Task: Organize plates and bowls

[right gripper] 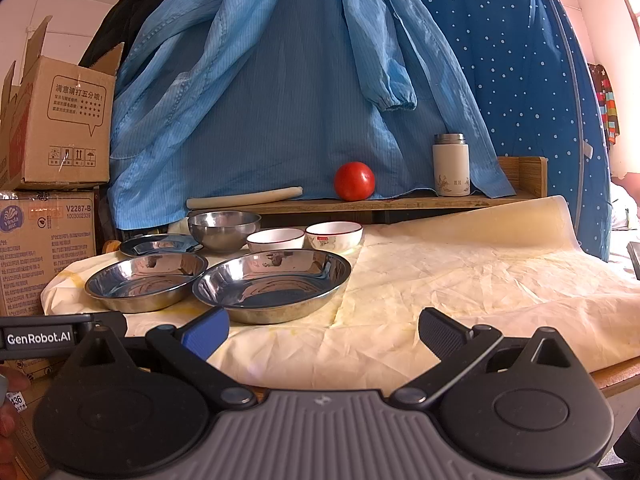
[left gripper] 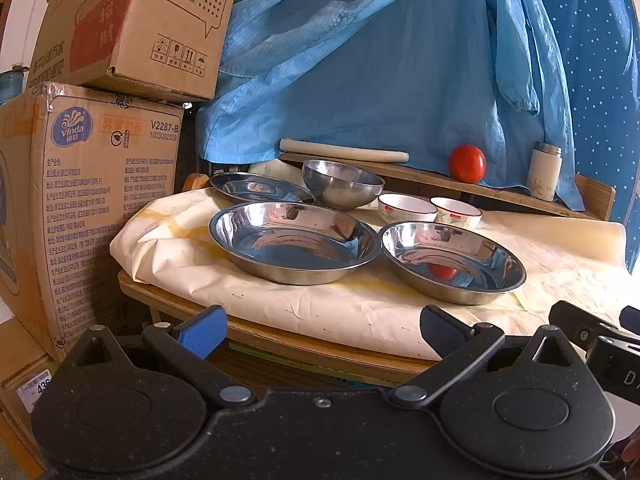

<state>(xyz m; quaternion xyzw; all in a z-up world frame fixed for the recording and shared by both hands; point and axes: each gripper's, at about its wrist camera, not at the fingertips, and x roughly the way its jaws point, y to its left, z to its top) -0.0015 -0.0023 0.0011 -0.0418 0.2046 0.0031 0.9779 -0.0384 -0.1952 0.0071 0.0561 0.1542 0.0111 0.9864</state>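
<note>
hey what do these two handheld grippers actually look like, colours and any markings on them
Both share one design: black speckled bodies with two round discs, black linkage arms on silver pivot pins, and two fingers whose ribbed pads show blue on one side and dark on the other. The left gripper has a black central plate; the right gripper has a ribbed grey one. White "GenRobot.AI" lettering shows on the left one's side in the right wrist view.

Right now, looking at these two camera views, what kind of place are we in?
Probably a lived-in room at home used partly for storage, not a proper kitchen: stacked cardboard boxes, a blue coat hanging behind, and steel plates on a paper-covered wooden table.
</note>
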